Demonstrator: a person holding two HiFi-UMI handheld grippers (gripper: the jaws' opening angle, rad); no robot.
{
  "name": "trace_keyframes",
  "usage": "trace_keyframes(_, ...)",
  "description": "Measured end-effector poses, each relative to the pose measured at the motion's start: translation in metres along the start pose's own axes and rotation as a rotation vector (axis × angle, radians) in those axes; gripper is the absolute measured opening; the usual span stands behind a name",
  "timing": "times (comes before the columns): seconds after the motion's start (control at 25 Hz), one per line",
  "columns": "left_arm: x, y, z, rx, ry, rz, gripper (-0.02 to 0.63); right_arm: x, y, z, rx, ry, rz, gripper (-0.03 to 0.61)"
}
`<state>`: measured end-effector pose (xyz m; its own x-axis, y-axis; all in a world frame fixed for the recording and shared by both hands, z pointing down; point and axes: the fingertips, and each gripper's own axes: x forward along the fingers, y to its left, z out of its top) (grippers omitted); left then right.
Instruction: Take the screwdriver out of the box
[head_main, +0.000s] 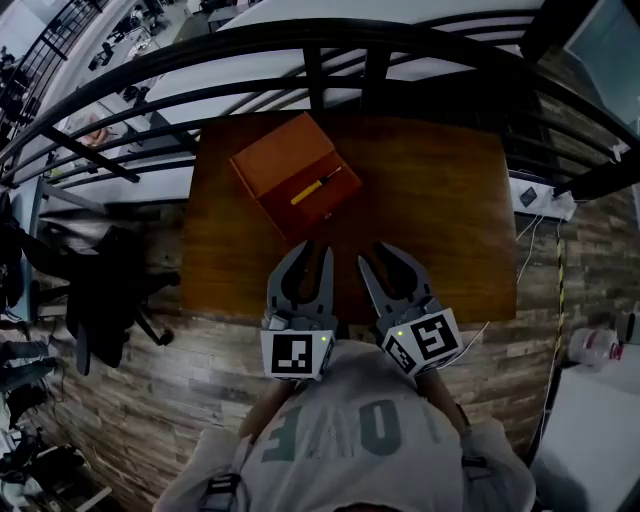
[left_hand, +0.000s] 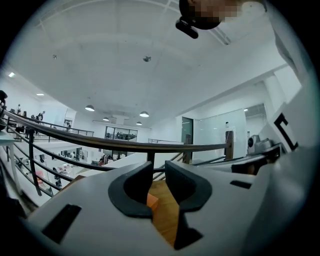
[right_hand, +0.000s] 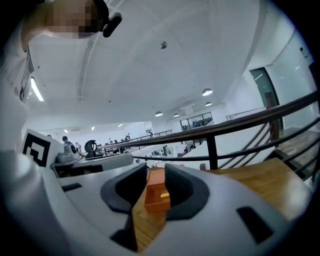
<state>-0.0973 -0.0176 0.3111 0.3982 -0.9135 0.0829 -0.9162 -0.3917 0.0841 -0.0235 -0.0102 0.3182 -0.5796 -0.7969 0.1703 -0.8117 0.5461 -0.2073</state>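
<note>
Lying flat inside open orange box (head_main: 272, 165), far-left part of wooden table (head_main: 430, 220): screwdriver (head_main: 315, 186). Long axis diagonal in head view, yellow handle toward near-left, dark slim shaft toward far-right. Left gripper (head_main: 315, 247) closed on nothing, short of box. Right gripper (head_main: 372, 252) slightly parted, holding nothing, beside left one, well apart from screwdriver.

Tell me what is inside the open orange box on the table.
A screwdriver with a yellow handle lies slantwise in the box. Nothing else shows inside; the bit of box floor under it is covered.
</note>
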Motion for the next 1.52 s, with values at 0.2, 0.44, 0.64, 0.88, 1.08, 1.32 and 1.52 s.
trace_keyframes(0.2,0.035,0.034,0.0,-0.001,0.02,-0.008,0.08,0.038,-0.014,0.009,-0.002,0.015,-0.03,0.1)
trace_keyframes(0.44,0.067,0.044,-0.011,-0.02,0.057,0.023,0.08,0.047,-0.05,0.009,0.021,0.025,-0.078,0.098)
trace_keyframes(0.64,0.075,0.044,-0.012,-0.009,0.063,0.078,0.08,0.056,-0.068,0.003,0.039,0.047,-0.033,0.098)
trace_keyframes(0.88,0.074,0.042,-0.011,0.006,0.054,0.092,0.08,0.06,-0.075,0.004,0.031,0.059,-0.022,0.098)
trace_keyframes(1.08,0.073,0.044,-0.01,0.001,0.049,0.102,0.08,0.061,-0.074,0.003,0.029,0.056,-0.016,0.098)
trace_keyframes(1.32,0.075,0.041,-0.009,0.018,0.063,0.097,0.08,0.059,-0.075,0.003,0.034,0.057,-0.01,0.1)
trace_keyframes(1.52,0.083,0.041,-0.015,0.072,0.115,0.069,0.081,0.062,-0.078,0.0,0.043,0.062,-0.004,0.103)
